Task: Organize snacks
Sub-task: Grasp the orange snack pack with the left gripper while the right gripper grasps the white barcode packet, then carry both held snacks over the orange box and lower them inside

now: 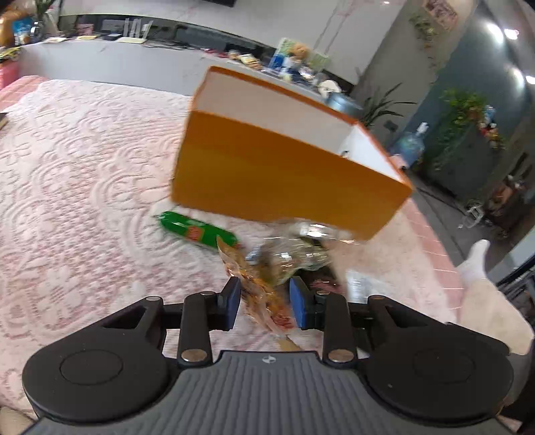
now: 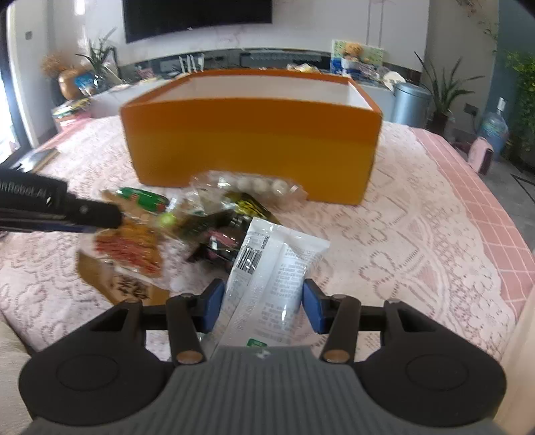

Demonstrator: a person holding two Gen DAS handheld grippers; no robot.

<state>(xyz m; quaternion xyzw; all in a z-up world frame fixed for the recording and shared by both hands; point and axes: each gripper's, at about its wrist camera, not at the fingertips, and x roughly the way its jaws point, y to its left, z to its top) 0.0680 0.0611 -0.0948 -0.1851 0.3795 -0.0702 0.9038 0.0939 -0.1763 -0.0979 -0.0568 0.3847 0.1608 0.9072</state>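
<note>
On the pink lace bedspread (image 2: 418, 234), before the orange box (image 2: 254, 140), 2 grippers are each pinching 1 packet: the left gripper (image 1: 264, 302) is clenching an orange crinkly snack bag (image 1: 264, 294), the right gripper (image 2: 260, 304) a white pouch (image 2: 271, 267). Both look light, soft and slippery; gripping mid-body seems safest. Behind, a living room is showing a television (image 2: 197, 15).

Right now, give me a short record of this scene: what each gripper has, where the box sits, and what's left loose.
left gripper: shut on orange snack packet
right gripper: shut on white packet
orange box: open top, on the lace cloth, behind the snacks
loose snacks: green packet, clear pack of white balls, dark packets
</note>
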